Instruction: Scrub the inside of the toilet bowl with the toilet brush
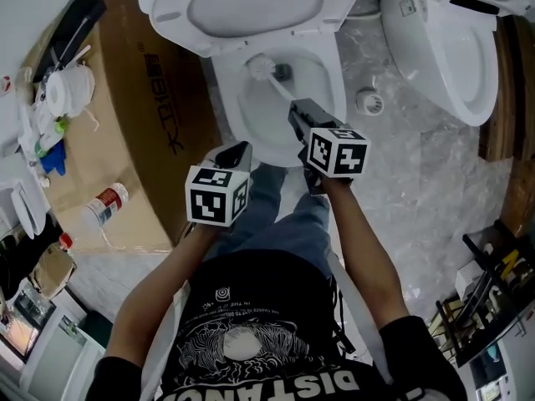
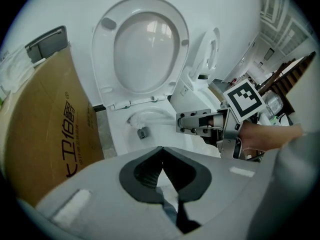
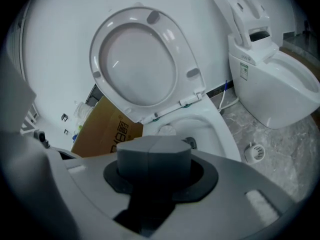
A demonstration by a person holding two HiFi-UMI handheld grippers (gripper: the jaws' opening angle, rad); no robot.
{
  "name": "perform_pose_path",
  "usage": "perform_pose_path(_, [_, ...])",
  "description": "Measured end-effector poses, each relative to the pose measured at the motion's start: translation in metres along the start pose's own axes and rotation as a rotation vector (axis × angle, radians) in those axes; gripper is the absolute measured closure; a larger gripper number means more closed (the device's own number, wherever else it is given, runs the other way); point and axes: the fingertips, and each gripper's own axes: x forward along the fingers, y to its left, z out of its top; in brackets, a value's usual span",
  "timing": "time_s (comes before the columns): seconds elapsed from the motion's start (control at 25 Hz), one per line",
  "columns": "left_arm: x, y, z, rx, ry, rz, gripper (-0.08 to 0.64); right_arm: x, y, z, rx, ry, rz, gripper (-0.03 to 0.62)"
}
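Two handheld grippers, one scrubbing job under way.

1. White ceramic toilet bowl (image 1: 328, 67), with its oval seat and lid (image 1: 251, 2) raised behind it.
2. White bristle-headed toilet brush (image 1: 264, 68). The head is down inside the bowl beside the dark outlet (image 1: 283, 72), and the handle slants out toward the bowl's front rim.
3. Right gripper (image 1: 299, 112), jaws clamped on the brush handle above the bowl's front.
4. Left gripper (image 1: 236, 154), jaws closed together on nothing, just outside the bowl's front-left rim.

Step judged: a scrubbing stroke low at the bowl's rear. The next move likely calls for sweeping the head round the inner wall, with the grip firm and the bristles pressed.
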Motion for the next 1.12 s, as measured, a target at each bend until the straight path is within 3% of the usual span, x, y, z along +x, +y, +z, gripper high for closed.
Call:
perform_pose_path(0.6, [0.008,-0.041,-0.015,-0.014,-0.017,-0.024,0.561,-0.056,-0.071,0.007,0.04,-0.054,-0.16,0.44])
perform_pose_path(1.12, [-0.001,-0.078,-0.043,-0.083,-0.069,-0.007,0.561,-0.112,-0.09,-0.061,0.027,0.04,-0.189,0.44])
